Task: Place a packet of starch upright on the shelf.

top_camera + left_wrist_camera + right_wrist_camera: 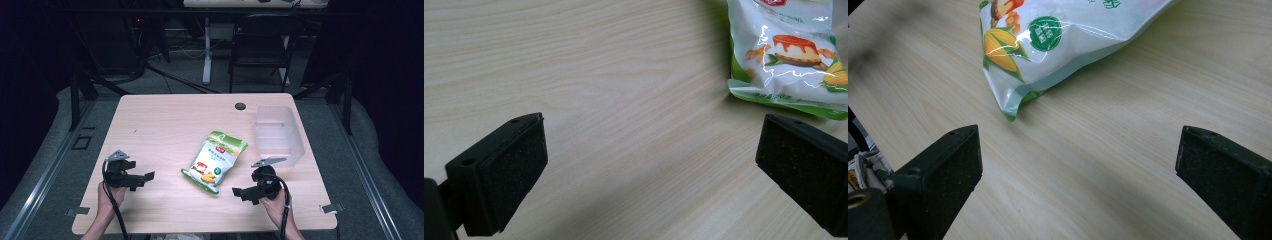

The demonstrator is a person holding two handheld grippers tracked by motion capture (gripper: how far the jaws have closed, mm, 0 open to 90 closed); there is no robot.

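From above, a snack bag lies mid-worktop between the left hand-held gripper and right hand-held gripper, a clear container beside it. The left gripper view shows its jaws wide apart over bare wood, bag ahead. The right gripper view likewise shows jaws apart, the bag's corner near one jaw

Snack bag print illegibly small

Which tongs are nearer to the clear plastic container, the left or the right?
Right. The right tongs sit just before the container; the left tongs are far across the table, beyond the snack bag.
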